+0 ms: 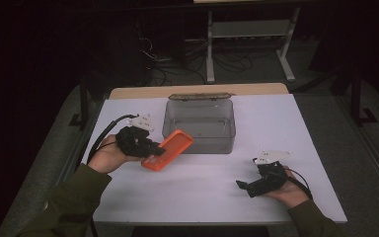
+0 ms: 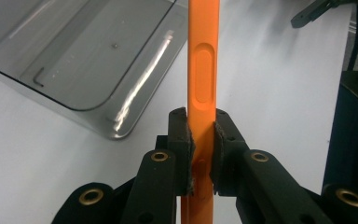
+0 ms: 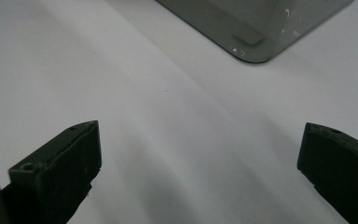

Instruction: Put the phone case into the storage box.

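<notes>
An orange phone case (image 1: 168,149) hangs tilted above the white table (image 1: 202,182), just in front of the clear grey plastic box (image 1: 200,121). My left gripper (image 1: 154,148) is shut on the case's near end. In the left gripper view the case (image 2: 201,84) stands edge-on between the pads (image 2: 185,140), with the box (image 2: 79,56) to the upper left. My right gripper (image 1: 243,186) rests low over the table at the front right, jaws wide apart with nothing between them. The right gripper view shows its fingertips (image 3: 74,154) over bare table and a corner of the box (image 3: 256,28) beyond.
The box's lid (image 1: 200,96) is hinged back at the far side. Beyond the table are a white metal frame (image 1: 249,34) and cables (image 1: 177,64) on the floor. The other gripper (image 2: 314,11) appears at the upper right in the left gripper view.
</notes>
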The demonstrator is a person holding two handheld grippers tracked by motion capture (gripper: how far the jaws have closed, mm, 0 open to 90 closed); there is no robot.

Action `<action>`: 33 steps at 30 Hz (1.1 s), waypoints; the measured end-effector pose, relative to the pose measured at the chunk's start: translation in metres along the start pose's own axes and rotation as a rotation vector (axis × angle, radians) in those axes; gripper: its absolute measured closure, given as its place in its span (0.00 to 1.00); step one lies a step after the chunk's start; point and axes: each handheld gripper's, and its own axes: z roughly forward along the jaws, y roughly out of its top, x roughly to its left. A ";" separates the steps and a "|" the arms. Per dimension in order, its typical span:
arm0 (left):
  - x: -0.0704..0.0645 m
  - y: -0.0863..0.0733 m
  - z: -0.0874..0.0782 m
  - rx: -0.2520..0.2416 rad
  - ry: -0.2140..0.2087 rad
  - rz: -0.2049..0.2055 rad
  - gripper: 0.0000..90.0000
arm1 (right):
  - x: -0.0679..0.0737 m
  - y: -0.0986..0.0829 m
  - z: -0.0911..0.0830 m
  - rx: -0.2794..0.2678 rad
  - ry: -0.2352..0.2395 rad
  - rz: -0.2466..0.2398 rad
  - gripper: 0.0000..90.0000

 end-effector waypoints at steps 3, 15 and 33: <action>0.002 0.006 -0.004 -0.003 -0.004 0.000 0.89 | 0.000 0.000 0.000 0.000 0.001 -0.001 0.00; 0.017 0.029 -0.017 -0.007 -0.019 -0.059 0.89 | -0.001 0.000 -0.001 -0.005 0.005 0.004 0.00; 0.039 0.063 -0.018 0.038 0.001 -0.146 0.89 | -0.001 0.000 -0.001 -0.009 0.007 0.005 0.00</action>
